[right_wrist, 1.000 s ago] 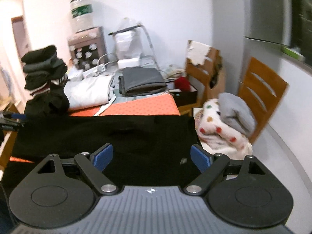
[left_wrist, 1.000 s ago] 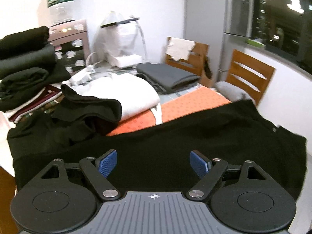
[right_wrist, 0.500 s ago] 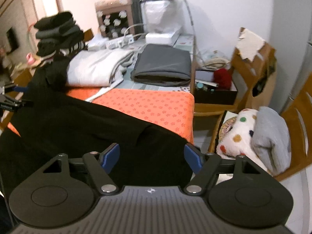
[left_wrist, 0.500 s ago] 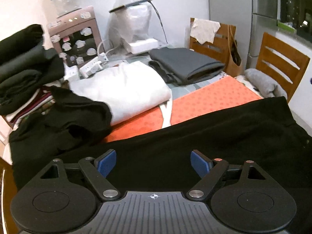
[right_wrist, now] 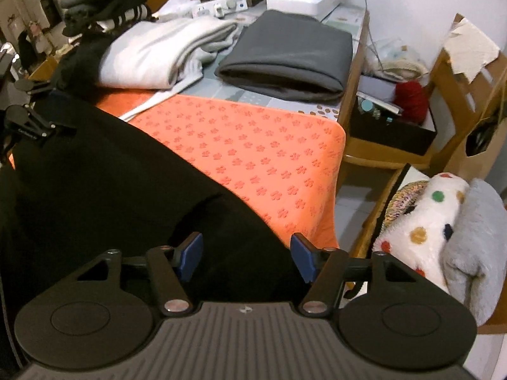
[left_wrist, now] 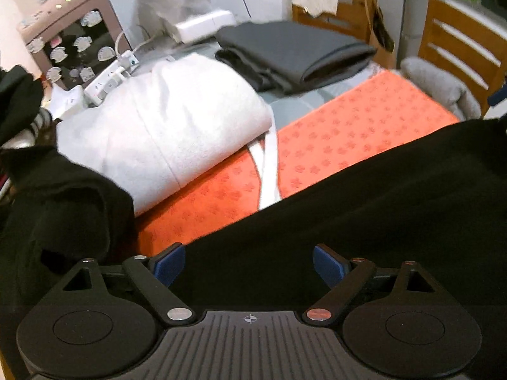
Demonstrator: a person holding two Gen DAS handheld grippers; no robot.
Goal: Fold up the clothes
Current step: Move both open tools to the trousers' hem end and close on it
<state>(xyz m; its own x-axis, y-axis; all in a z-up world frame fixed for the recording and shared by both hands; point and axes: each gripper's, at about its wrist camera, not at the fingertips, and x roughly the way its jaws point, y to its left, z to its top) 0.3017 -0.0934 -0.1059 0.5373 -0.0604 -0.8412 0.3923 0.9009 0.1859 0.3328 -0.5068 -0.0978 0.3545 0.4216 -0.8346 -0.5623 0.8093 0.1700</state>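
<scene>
**Two claws closing in on the black garment**

The right claw (right_wrist: 244, 256) is closing, black cloth between its blue pads but not yet pinched, near the garment's right edge. The left claw (left_wrist: 248, 264) stands wide and holds nothing, poised over the near hem. The black garment (left_wrist: 364, 209) lies spread across the orange mat (right_wrist: 253, 148) on the bench, one end bunched at the left. Behind it sit a folded white cloth (left_wrist: 177, 126) and a grey one (right_wrist: 291, 53). To fold cleanly, I'd say, both should bite the same hem, level, then lift together so nothing drags.
</scene>
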